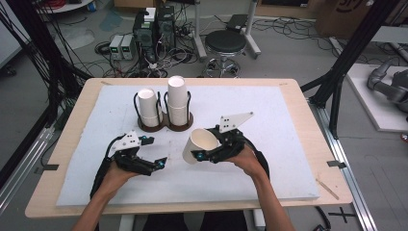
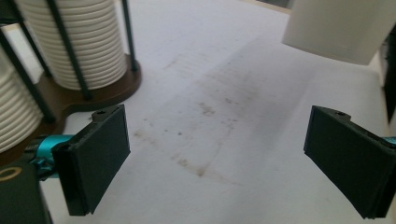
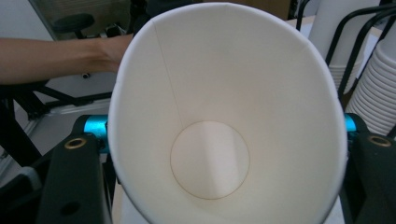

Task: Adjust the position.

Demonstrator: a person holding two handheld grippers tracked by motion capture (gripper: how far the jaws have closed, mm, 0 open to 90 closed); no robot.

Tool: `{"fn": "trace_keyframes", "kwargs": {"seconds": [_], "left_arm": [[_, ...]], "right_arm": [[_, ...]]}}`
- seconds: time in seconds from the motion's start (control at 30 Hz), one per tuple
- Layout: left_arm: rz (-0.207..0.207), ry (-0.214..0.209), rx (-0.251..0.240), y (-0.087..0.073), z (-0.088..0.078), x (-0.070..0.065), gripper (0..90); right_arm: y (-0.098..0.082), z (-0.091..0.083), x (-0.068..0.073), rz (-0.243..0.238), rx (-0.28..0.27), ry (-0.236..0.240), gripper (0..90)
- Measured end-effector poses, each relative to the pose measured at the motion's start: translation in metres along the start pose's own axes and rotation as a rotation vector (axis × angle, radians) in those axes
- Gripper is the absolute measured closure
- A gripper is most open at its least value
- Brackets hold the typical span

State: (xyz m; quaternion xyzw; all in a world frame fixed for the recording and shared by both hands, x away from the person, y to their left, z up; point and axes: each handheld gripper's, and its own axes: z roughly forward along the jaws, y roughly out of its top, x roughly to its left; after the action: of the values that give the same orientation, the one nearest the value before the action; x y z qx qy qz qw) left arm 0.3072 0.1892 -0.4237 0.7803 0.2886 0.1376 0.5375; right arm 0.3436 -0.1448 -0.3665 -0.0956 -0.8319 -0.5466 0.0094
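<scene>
The right gripper is clamped on a single paper cup, tipped on its side with the mouth facing back toward its own camera, likely so it can be steered onto a stack. Beside it, the left gripper stands wide and empty over the white mat. Just beyond both, two cup stacks stand upright in the wire holder, whose rods keep them steady.

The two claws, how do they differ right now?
The right claw is shut on a single white paper cup, held tipped on its side above the mat; the left claw holds nothing. The right claw's jaws press the cup's sides, while the left claw's jaws stand wide apart over bare mat. Both are black, hand-held, and near the cup holder.
</scene>
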Motion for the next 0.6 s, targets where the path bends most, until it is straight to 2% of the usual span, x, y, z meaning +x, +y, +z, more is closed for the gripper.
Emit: {"fn": "trace_keyframes", "kwargs": {"seconds": [0.07, 0.13, 0.2, 0.33, 0.37, 0.43, 0.6], "left_arm": [[-0.004, 0.033, -0.005, -0.002, -0.002, 0.002, 6.9], [-0.013, 0.047, -0.010, -0.004, -0.004, 0.004, 6.9], [-0.015, 0.089, -0.017, -0.006, -0.007, 0.005, 6.9], [-0.043, 0.136, -0.030, -0.010, -0.012, 0.010, 6.9], [-0.054, 0.148, -0.034, -0.011, -0.012, 0.011, 6.9], [-0.065, 0.172, -0.039, -0.014, -0.014, 0.013, 6.9], [-0.100, 0.193, -0.046, -0.023, -0.018, 0.020, 6.9]], "right_arm": [[-0.001, -0.002, 0.000, 0.004, 0.012, -0.010, 30.9], [-0.002, -0.004, -0.001, 0.000, 0.017, -0.033, 31.0], [-0.003, -0.007, -0.002, 0.007, 0.024, -0.049, 31.0], [-0.007, -0.011, -0.004, -0.002, 0.043, -0.084, 30.9], [-0.008, -0.012, -0.004, 0.004, 0.047, -0.076, 30.9], [-0.010, -0.014, -0.006, -0.001, 0.049, -0.093, 30.9], [-0.012, -0.020, -0.009, 0.009, 0.041, -0.110, 30.9]]}}
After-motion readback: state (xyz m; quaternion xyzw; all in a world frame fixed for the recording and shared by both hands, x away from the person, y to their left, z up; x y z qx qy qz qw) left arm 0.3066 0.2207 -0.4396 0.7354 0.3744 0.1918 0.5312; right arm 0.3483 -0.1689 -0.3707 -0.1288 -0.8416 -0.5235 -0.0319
